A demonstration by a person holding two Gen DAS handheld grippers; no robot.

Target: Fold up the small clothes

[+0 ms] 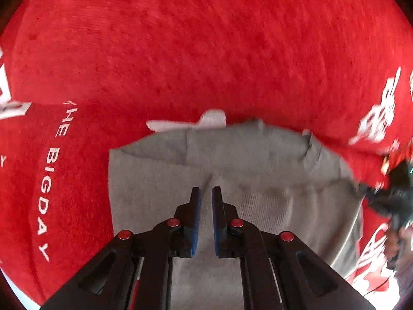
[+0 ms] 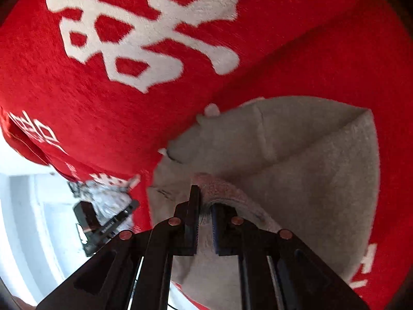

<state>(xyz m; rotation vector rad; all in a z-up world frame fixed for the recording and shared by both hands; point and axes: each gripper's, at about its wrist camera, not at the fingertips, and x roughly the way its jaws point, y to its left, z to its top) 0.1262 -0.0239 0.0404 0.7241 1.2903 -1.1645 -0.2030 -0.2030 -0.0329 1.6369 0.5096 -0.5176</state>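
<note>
A small grey garment (image 1: 258, 170) lies on a red cloth. In the left wrist view my left gripper (image 1: 206, 193) hovers over its near part, jaws a narrow gap apart with nothing between them. In the right wrist view the grey garment (image 2: 309, 160) is partly folded over, and my right gripper (image 2: 205, 201) is shut on a bunched fold of it that arches over the fingertips. The right gripper also shows as a dark blurred shape at the garment's right edge (image 1: 395, 196). A white tag (image 1: 206, 120) sticks out at the far edge.
The red cloth (image 1: 206, 38) with white lettering covers the surface. Large white characters (image 2: 144, 25) lie beyond the garment. The cloth's edge drops off at lower left, with white floor (image 2: 31, 206) below. The left gripper's body (image 2: 103, 224) shows there.
</note>
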